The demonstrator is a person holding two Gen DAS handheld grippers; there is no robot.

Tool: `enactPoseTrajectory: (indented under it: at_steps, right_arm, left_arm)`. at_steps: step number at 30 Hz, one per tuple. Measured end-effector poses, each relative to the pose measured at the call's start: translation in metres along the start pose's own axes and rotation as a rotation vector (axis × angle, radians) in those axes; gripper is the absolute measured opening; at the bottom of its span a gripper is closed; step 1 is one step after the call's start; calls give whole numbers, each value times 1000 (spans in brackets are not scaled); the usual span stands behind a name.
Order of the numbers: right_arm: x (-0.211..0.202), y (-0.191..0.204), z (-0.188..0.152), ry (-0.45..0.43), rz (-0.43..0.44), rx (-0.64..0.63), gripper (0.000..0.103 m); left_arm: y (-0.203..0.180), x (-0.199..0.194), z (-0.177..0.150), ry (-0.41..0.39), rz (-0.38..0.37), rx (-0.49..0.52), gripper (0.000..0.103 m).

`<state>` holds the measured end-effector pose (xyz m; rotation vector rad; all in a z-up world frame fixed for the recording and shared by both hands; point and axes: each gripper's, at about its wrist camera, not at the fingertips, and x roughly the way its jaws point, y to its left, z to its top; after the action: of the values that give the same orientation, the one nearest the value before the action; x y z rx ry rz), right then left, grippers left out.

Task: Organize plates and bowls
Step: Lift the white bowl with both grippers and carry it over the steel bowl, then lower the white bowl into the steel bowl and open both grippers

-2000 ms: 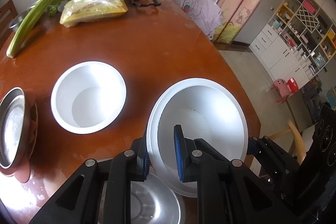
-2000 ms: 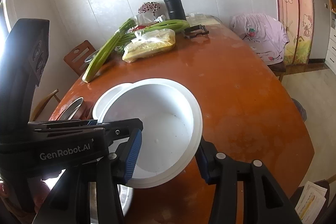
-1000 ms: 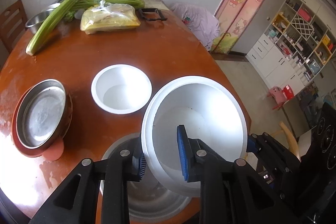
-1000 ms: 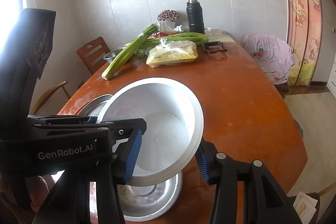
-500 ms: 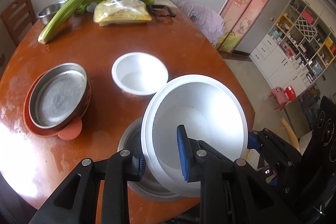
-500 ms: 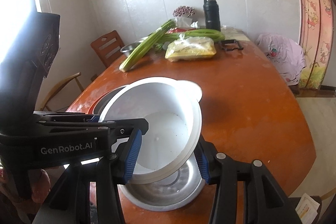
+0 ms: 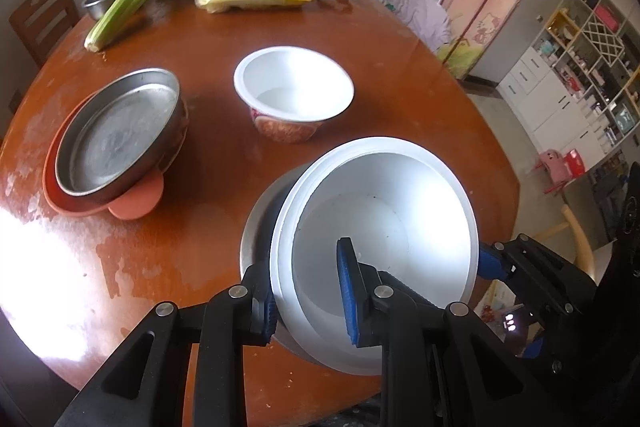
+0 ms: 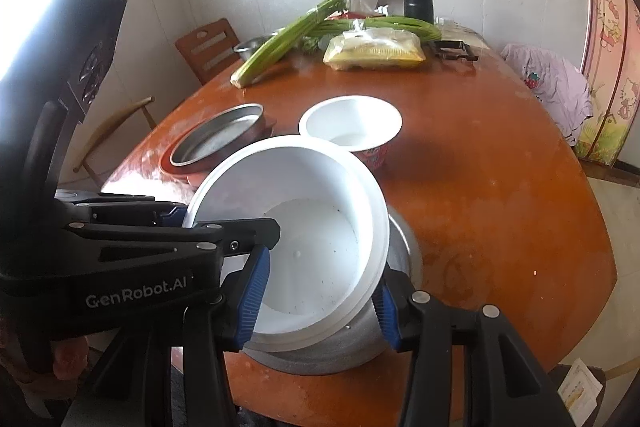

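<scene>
The big white bowl point(image 7: 384, 239) has come down, tilted, into the metal bowl point(image 8: 394, 331) at the surface's point(image 7: 224, 163) near edge, so nesting is nearly done. The left tool point(image 7: 308, 301) and right tool point(image 8: 318, 301) each stay clamped on its rim, on opposite sides.

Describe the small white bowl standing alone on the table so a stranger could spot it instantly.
Start at the round orange-brown table. Near its middle, beyond the large white bowl held in both grippers, stands the small white bowl. Unlike the steel pan on the orange plate beside it, it is white inside with a red printed outside.
</scene>
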<state>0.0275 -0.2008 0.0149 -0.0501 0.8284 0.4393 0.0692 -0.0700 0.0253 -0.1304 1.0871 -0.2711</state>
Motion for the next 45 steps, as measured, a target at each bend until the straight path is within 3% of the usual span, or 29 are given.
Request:
enactPoseTrajectory:
  at_steps: [10, 24, 35, 45]
  right_arm:
    - [14, -4, -12, 58, -16, -8, 49]
    - [17, -8, -15, 68, -1, -3, 49]
    - [11, -15, -11, 29, -43, 6, 51]
    - [2, -23, -9, 4, -39, 28, 54]
  left_arm:
    - [-6, 18, -8, 46, 28, 23, 25]
    - [1, 26, -9, 56, 30, -3, 25]
    - [3, 26, -7, 44, 32, -1, 28]
    - [7, 13, 0, 7, 20, -6, 36]
